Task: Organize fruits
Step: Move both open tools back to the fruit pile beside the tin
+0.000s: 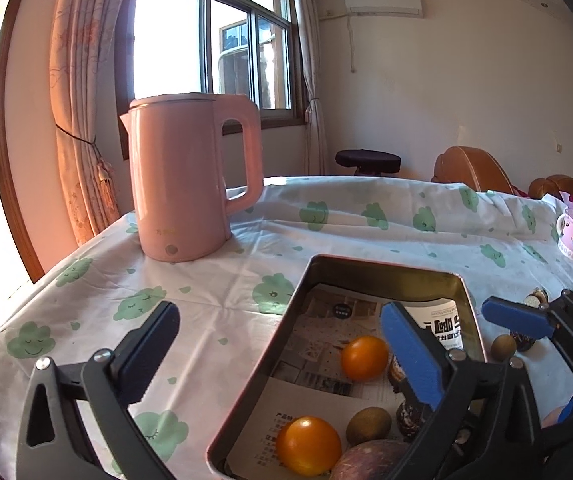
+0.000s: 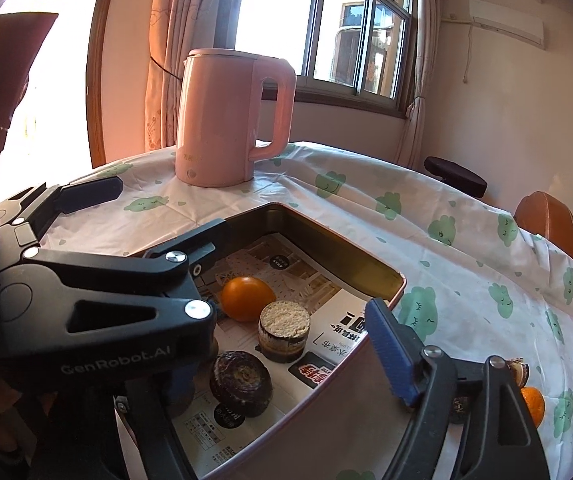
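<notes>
We see both tongs wide, nothing gripped: left tongs (image 1: 282,344) straddle the rectangular metal tin's (image 1: 386,270) left wall, right tongs (image 2: 298,276) hang over its inside. In the paper-lined tin: two round oranges (image 1: 365,358), a brown kiwi (image 1: 368,426), dark cut pieces (image 2: 284,332). Pink kettle (image 1: 190,176) stands behind it on the cloud-print desk (image 1: 214,300).
</notes>
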A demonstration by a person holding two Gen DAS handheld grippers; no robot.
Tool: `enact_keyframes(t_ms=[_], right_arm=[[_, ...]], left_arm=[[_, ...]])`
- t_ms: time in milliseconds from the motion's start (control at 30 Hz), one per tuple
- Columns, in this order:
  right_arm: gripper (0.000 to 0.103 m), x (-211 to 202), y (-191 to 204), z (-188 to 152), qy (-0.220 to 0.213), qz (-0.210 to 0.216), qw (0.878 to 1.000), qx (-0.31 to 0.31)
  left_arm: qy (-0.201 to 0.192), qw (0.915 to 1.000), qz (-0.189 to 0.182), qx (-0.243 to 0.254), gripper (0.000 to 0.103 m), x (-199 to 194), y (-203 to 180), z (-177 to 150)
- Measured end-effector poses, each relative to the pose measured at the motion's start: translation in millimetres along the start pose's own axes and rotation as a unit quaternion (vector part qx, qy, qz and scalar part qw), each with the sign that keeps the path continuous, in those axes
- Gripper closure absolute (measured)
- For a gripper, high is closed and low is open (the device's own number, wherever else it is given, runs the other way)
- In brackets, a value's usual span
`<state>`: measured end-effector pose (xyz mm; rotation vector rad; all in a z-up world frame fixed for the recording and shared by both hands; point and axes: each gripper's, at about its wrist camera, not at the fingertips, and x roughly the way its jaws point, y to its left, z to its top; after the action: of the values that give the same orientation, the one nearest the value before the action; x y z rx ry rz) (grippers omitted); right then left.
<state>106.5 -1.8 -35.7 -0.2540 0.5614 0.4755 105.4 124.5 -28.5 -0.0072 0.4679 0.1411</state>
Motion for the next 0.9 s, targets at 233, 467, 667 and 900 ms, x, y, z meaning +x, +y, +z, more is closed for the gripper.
enact_keyframes(t_ms=[233, 467, 667, 900], right_arm=[[0.024, -15, -8, -2, -0.031, -0.003, 0.999, 0.013], [0.024, -54, -71, -7, -0.051, -0.045, 0.996, 0.054], [0.024, -72, -154, -35, -0.028, -0.100, 0.985, 0.136], [0.024, -61, -190, -63, 0.019, -0.104, 0.977, 0.183]], left_arm=[[-0.018, 0.9993, 0.016, -0.029, 0.000, -10, 3, 1], [-0.048, 0.9987, -0.015, -0.001, 0.000, -39, -35, 15], [-0.045, 0.9965, -0.052, 0.048, 0.000, -44, -89, 21], [-0.008, 0.9918, -0.083, 0.097, 0.000, -27, -150, 10]])
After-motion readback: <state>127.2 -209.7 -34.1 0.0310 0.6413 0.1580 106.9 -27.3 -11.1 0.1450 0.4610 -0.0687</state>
